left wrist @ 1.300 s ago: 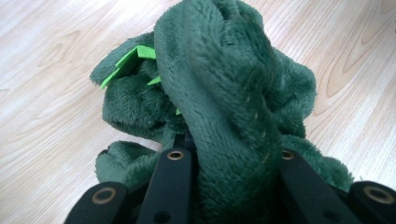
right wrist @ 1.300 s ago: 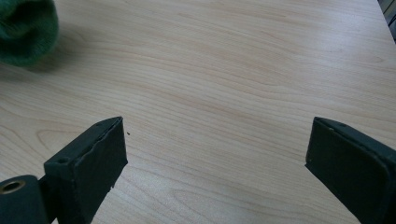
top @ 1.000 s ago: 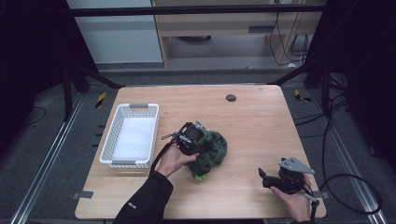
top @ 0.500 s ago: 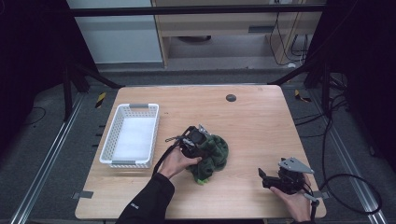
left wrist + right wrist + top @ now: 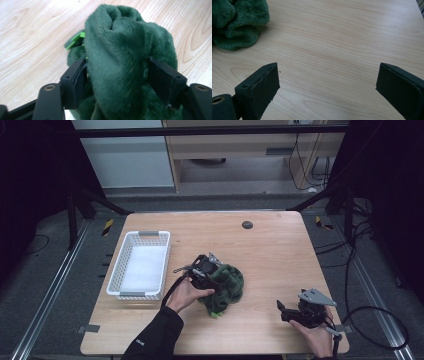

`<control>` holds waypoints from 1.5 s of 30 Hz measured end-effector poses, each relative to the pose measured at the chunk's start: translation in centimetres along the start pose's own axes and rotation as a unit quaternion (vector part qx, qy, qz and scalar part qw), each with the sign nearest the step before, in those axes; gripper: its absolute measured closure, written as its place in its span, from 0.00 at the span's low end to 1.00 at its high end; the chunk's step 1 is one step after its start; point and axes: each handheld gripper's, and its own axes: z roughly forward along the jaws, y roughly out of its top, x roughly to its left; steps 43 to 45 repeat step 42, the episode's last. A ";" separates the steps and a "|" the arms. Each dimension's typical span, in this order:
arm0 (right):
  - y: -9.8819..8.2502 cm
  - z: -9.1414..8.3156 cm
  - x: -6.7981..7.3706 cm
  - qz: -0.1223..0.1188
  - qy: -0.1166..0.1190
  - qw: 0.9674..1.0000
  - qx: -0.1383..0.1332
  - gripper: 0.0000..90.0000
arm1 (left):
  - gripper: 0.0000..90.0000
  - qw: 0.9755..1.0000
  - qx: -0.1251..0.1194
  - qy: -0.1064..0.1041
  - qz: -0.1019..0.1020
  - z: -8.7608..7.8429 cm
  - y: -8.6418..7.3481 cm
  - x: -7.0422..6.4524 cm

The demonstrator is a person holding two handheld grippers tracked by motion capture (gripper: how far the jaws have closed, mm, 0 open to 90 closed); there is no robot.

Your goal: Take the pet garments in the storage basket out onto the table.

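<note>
A crumpled dark green plush cloth (image 5: pixel 227 282) lies heaped on the wooden table (image 5: pixel 270 250), with a bright green tag (image 5: pixel 77 38) at its edge. My left gripper (image 5: pixel 206 269) rests on the heap's left side. Its jaws have just been opening, and a thick fold of the cloth (image 5: pixel 117 62) stands loosely between them, filling the gap. My right gripper (image 5: pixel 282 310) sits low near the table's front right corner, open wide with bare wood between its fingers (image 5: pixel 327 75). In the right gripper view the cloth (image 5: pixel 237 22) lies far off at the upper left.
A white plastic basket (image 5: pixel 145 235) stands empty at the table's left, close to the left forearm. A small black round disc (image 5: pixel 247 224) sits near the far edge. Bare wood stretches between the cloth and the right gripper.
The left hand has shifted slightly over the cloth, and the heap has settled a little wider. The right gripper has kept still.
</note>
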 end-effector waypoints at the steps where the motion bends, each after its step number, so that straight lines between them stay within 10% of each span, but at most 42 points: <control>1: 0.0 0.0 0.0 0.002 0.001 1.000 0.000 0.05 | 0.34 1.000 -0.006 0.001 -0.003 -0.3 -0.1 0.0; 23: -0.1 0.1 -0.1 0.005 0.001 1.000 0.004 0.05 | 0.27 0.990 -0.129 0.027 -0.051 -6.4 -5.5 0.2; 45: -0.2 -0.2 -0.1 0.005 0.000 1.000 0.003 0.05 | 0.32 0.980 -0.168 0.059 -0.089 -9.1 -13.5 0.0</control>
